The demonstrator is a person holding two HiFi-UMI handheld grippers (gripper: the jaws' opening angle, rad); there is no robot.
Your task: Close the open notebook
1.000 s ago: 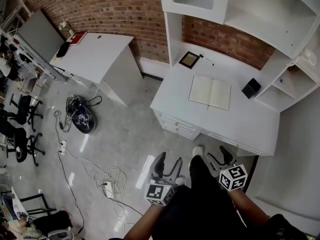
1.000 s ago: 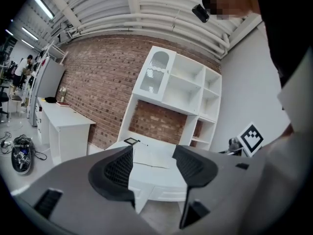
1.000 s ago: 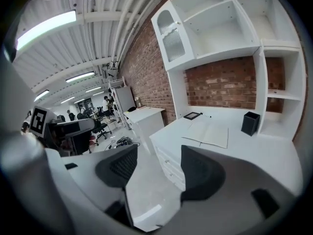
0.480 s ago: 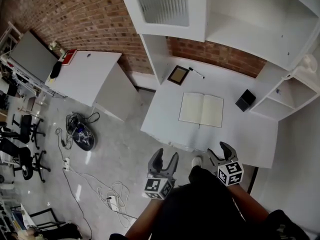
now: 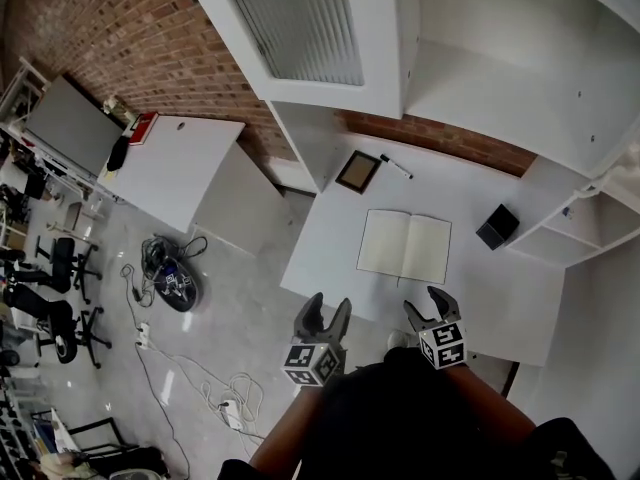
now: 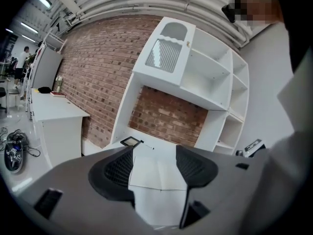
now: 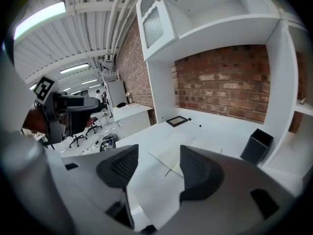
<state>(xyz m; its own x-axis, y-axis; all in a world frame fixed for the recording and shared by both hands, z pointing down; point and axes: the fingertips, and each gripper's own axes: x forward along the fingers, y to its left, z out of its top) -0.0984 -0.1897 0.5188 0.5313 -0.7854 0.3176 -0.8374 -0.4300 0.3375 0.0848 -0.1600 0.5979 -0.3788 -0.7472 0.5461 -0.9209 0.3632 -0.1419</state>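
Notebook (image 5: 404,247) open flat, frame centre. Probably light, floppy pages; pinch one outer cover edge. Left gripper (image 5: 328,304), right gripper (image 5: 424,303) both released, empty, lower centre.

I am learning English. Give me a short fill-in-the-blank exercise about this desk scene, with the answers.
The notebook on the white desk is not closed but ____.
The left gripper and the right gripper both hold ____.
The small box near the notebook is ____ in colour.
Missing words: open; nothing; black.
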